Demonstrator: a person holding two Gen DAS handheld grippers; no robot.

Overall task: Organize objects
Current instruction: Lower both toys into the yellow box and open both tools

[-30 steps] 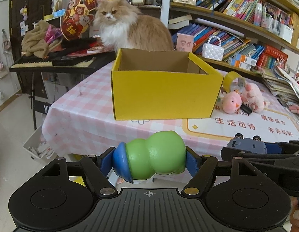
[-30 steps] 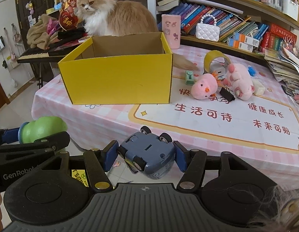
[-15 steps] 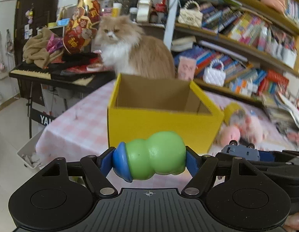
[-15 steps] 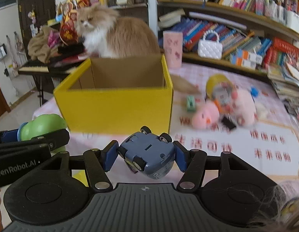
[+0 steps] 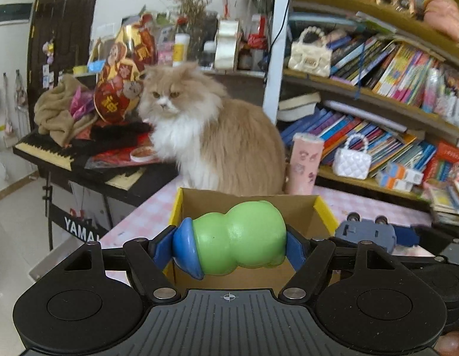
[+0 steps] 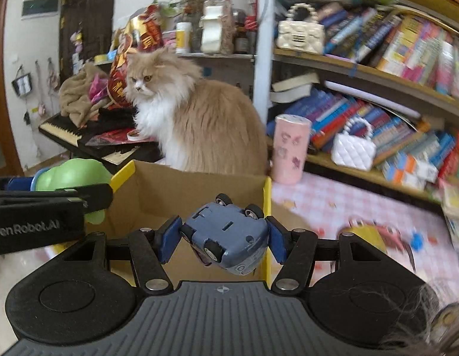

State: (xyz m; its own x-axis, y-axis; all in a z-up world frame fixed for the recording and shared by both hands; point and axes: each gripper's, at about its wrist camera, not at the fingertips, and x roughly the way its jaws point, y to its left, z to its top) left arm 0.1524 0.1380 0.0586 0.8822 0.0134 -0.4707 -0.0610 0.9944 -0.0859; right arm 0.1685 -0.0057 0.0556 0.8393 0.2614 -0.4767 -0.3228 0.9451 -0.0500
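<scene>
Left gripper clamps a green gourd-shaped toy with a blue cap between its blue pads, the toy lying crosswise over the open top of the yellow cardboard box. Right gripper, just beside the left, grips a grey-blue toy car tilted wheels-up, likewise above the box opening. Box stands on a table with a pink checked cloth. Fluffy cream-and-white cat sits directly behind the box; a pink cup stands beside the cat, in front of bookshelves.
</scene>
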